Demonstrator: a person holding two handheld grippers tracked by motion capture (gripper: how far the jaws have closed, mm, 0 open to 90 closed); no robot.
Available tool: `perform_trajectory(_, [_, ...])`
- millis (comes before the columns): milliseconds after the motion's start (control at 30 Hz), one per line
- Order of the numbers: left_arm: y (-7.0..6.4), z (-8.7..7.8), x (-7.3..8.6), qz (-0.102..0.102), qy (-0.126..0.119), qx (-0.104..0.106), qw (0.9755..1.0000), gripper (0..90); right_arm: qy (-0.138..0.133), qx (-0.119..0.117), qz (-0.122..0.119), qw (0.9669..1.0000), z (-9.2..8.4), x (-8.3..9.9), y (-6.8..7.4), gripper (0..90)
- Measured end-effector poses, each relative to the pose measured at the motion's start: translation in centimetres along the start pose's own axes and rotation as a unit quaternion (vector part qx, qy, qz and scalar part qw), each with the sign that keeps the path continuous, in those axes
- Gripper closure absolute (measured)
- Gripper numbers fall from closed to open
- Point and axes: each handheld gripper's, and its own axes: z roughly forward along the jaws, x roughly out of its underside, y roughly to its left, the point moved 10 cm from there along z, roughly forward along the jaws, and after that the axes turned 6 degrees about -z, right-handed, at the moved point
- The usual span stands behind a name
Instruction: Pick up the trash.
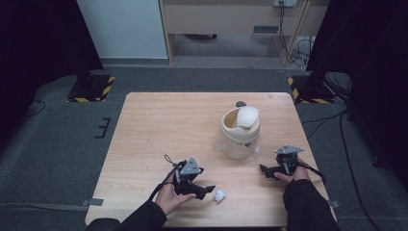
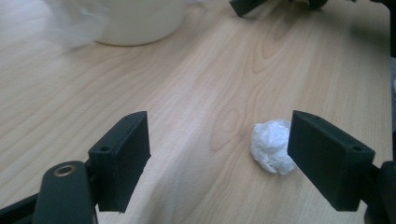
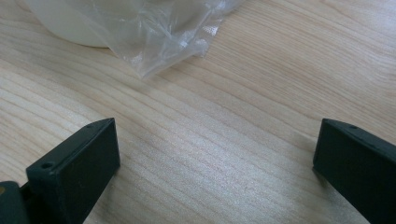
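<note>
Dark carpet is surrounding a pale wooden table (image 1: 159, 125), with black curtains hanging at both sides. From the high view, a cream bin (image 1: 239, 134) is standing right of the table's middle, its swing lid tilted so a slot is showing; what lies inside cannot be told. Clear plastic is sticking out around its base. A paper wad (image 1: 219, 195) is lying near the front edge, just right of the left gripper (image 1: 208, 189), which is pointing toward it. The right gripper (image 1: 264, 170) is resting near the right edge, in front of the bin and aimed at it. A small dark thing is lying behind the bin, too small to name.

In the left gripper view, the jaws are standing wide apart, with the wad (image 2: 272, 145) lying on the table between them, off centre, close against the right-hand jaw; whether it is touching cannot be told, and nothing is being squeezed. Closing from here, that jaw would likely be nudging the wad sideways, or pinching only its edge, so the light paper could be rolling or slipping free.

In the right gripper view, the jaws are gaping over bare wood, holding nothing. The plastic (image 3: 163, 37) is lying ahead beside the bin's base (image 3: 70, 23); a snag there could be tugging the bin.
</note>
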Motion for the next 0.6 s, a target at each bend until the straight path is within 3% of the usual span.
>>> perform_trajectory(233, [-2.0,1.7,0.9,0.026,0.033,0.023,0.9989,23.4,0.000,0.000,0.000,1.0000,0.0,0.0,0.0,0.6])
perform_trajectory(600, [-3.2,3.3,2.1,0.049,0.071,0.031,0.9958,32.0,0.000,0.000,0.000,1.0000,0.0,0.0,0.0,0.7])
